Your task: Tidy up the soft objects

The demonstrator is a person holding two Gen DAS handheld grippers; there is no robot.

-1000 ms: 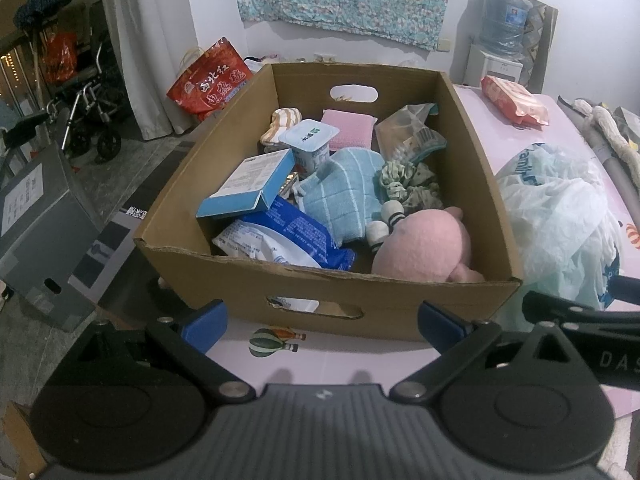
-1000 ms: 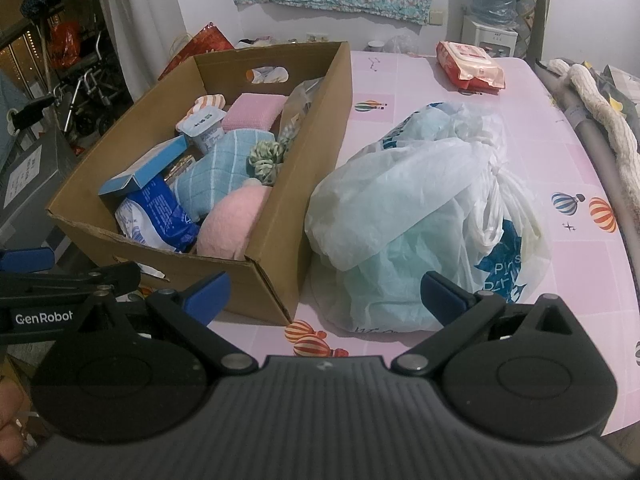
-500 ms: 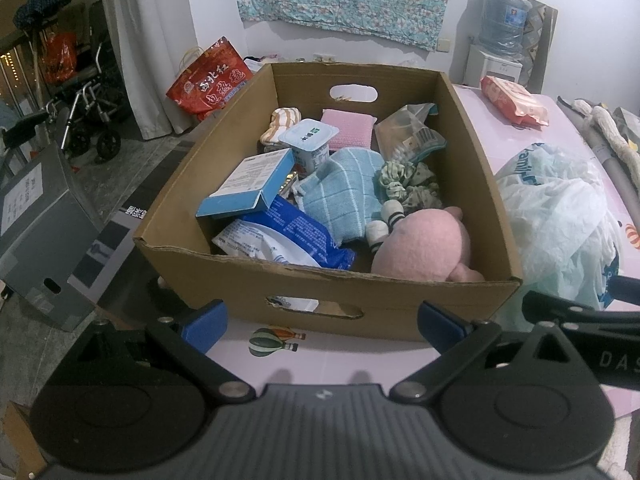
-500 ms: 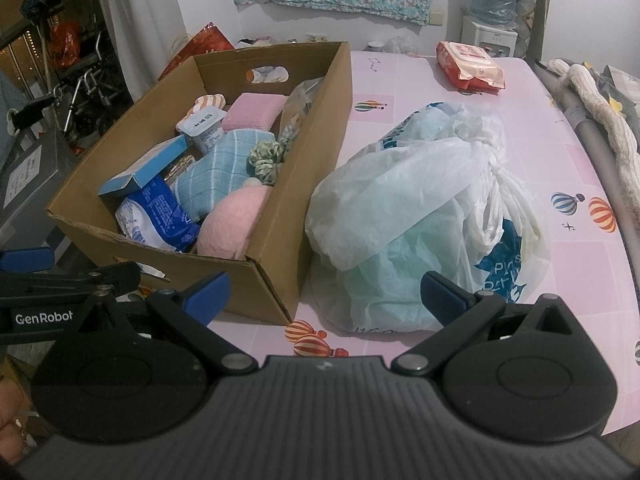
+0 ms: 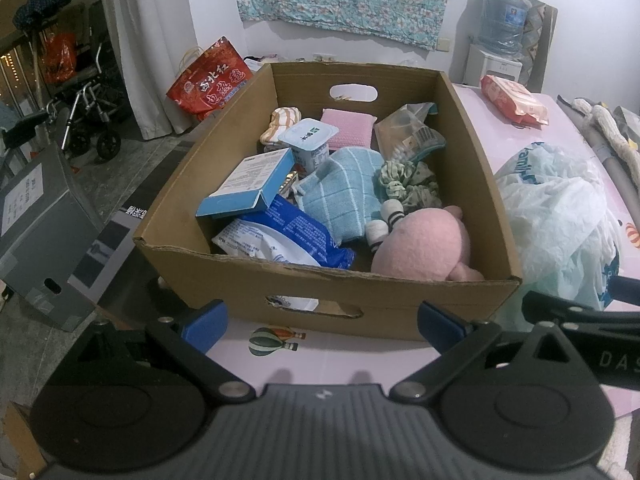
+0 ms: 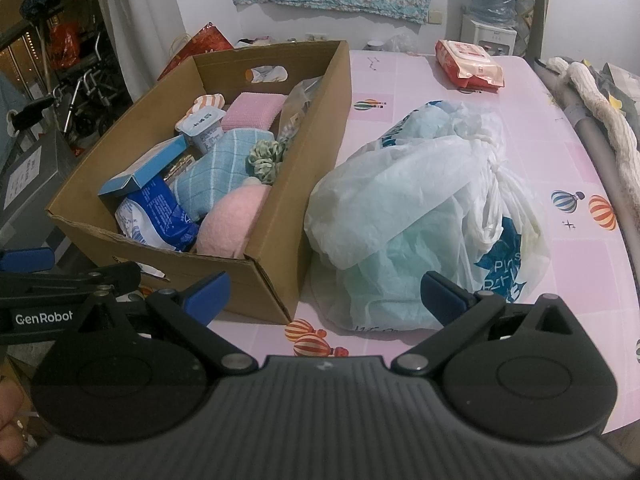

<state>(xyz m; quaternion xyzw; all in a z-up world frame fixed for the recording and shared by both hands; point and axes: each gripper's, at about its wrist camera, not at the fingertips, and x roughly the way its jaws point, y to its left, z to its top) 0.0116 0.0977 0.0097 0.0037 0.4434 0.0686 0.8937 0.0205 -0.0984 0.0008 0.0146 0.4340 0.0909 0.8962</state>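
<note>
Few words can be read. In the right wrist view, white letters spell "GenRobot" on the black arm of the left gripper [image 6: 116, 280] at nine o'clock. In the left wrist view, pale letters "DAS" show on the black arm of the right gripper [image 5: 624, 292] at three o'clock, cut off by the frame edge. The red gift bag [image 5: 210, 82] at eleven o'clock carries large gold Chinese characters, too distorted to read surely. The white plastic bag [image 5: 556, 216] on the bench shows blue letters "Fami", partly folded away. Print on the blue box [image 5: 252, 178], the yogurt cup [image 5: 308, 140] and the blue packet [image 5: 288, 232] is too small to read.
</note>
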